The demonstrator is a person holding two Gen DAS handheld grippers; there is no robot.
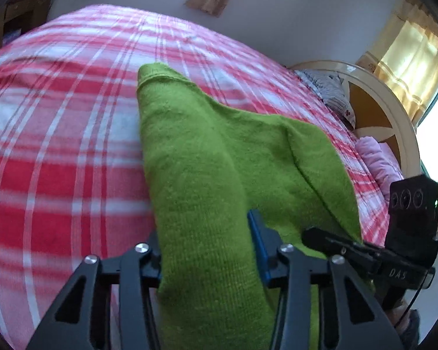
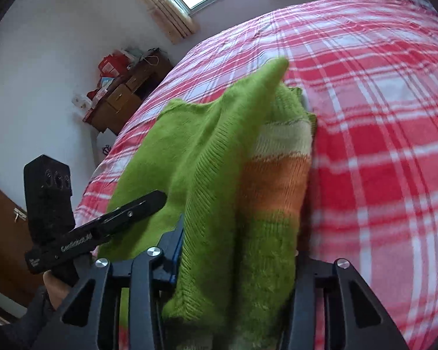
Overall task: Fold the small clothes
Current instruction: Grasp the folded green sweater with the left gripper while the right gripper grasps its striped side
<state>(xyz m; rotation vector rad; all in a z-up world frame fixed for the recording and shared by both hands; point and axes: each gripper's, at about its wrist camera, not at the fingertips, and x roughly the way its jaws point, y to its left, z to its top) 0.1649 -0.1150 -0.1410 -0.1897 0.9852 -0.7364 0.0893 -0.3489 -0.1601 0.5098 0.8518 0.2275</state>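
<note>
Green knit everywhere, basically. It's a small green sweater (image 1: 207, 157), spread on a bed with a red-and-white plaid bedspread (image 1: 58, 145), and both grippers have a bunch of it.

Left wrist view: the left gripper (image 1: 210, 250) is clamped on a thick fold of the sweater, with the blue pad (image 1: 258, 245) of one finger pressed into the knit and the other finger mostly buried behind the fabric. The cloth runs away from the jaws as a long tube-like roll (a sleeve or a folded edge, I can't say which) ending near the middle of the bed. This view only shows plain green. It also catches the right gripper (image 1: 330, 240) off to the side on the sweater's edge, plus a curved headboard (image 1: 394, 122), a purple pillow (image 1: 379, 160) and yellow curtains (image 1: 408, 55).

Right wrist view: the right gripper (image 2: 236, 265) is likewise closed on bunched sweater, with knit filling the whole gap between the fingers. Here you get the cream and orange stripes (image 2: 280, 157) and the ribbed knit. The left gripper (image 2: 137, 208) shows at the sweater's other side, in a hand (image 2: 55, 288). Behind it is a wooden dresser (image 2: 122, 99) piled with clutter.
</note>
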